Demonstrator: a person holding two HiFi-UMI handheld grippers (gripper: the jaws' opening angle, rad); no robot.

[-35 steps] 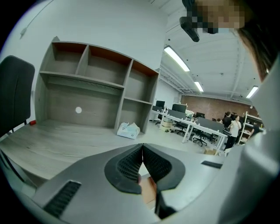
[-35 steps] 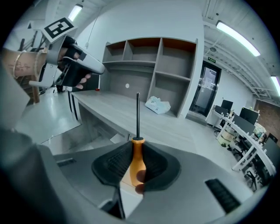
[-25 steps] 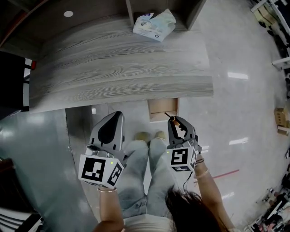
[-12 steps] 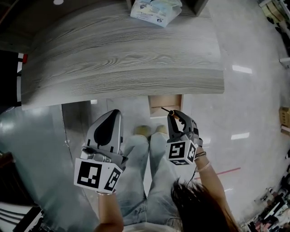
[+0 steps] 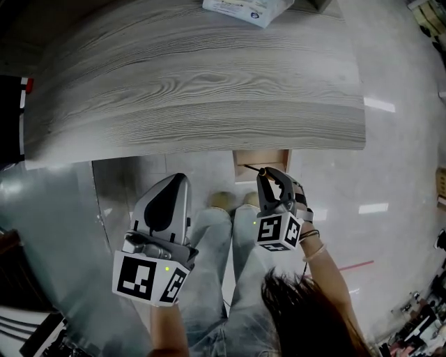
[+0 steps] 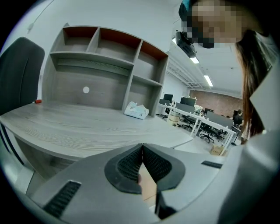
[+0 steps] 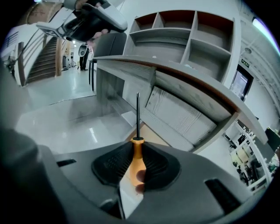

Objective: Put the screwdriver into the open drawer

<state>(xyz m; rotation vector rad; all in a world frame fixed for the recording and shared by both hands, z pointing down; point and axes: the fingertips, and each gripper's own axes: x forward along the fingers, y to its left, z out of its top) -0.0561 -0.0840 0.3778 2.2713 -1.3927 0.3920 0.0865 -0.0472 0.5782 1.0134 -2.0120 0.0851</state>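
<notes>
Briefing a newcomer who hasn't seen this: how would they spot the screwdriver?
Find the wide grey wood-grain desk; a pale open drawer shows below its front edge. Near it, the right gripper clamps the screwdriver: orange handle between the fingers, thin dark shaft pointing out. The left gripper holds nothing.

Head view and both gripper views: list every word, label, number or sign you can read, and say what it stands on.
No text can be read in any view.
Tissue pack on the desk: dark print on the wrapper, too blurred to read.
Marker cubes: black-and-white square patterns only, no letters or numbers.
Green sign on the far wall: too small to read.
</notes>
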